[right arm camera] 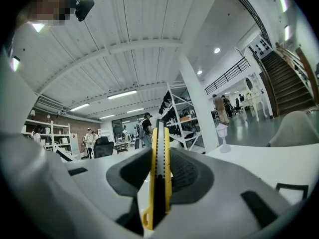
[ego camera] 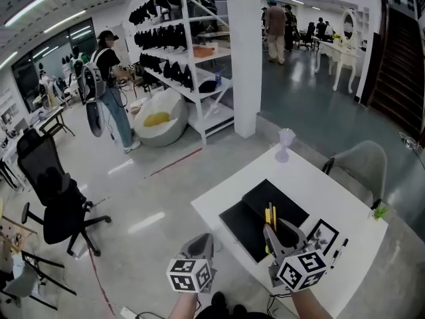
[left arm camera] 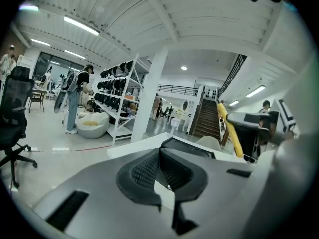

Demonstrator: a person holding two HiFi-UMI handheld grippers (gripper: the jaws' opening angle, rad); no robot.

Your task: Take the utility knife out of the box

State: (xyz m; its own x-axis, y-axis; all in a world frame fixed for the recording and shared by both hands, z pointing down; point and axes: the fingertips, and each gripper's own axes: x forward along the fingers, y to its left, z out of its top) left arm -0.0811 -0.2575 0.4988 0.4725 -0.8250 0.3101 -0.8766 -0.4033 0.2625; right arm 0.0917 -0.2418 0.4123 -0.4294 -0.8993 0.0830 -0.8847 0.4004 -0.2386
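**Scene layout, referenced to the white table [ego camera: 312, 178]**

1. Far left of the table: a black office chair [ego camera: 56, 198] stands on the grey floor, well apart from the table.
2. Beyond the table, to the left: a person with a backpack [ego camera: 109, 78] stands near a white shelving rack [ego camera: 182, 52]. A white beanbag [ego camera: 159, 118] lies at the foot of the rack. A white column [ego camera: 242, 52] rises just right of the rack.
3. At the near left corner of the table: the left gripper [left arm camera: 160, 151] is held off the table edge. Its jaws are closed together at the tips, with nothing between the pads.
4. On the table, centre: a black box [ego camera: 265, 195] lies open and flat on the surface.
5. At the far corner of the table: a clear stemmed glass [ego camera: 285, 143] stands upright.
6. At the near side of the table: the right gripper [ego camera: 274, 231] is clamped on the utility knife [right arm camera: 158, 168]. The knife is yellow and black. It stands on edge between the pads and projects past the fingertips. In the head view it lines up over the open box, lifted off the table surface.
7. On the table, right of the box: a black-framed card [ego camera: 324, 234] and a black marker [ego camera: 340, 251] lie flat.
8. At the right side of the table: a grey chair [ego camera: 358, 161] stands just beside it.
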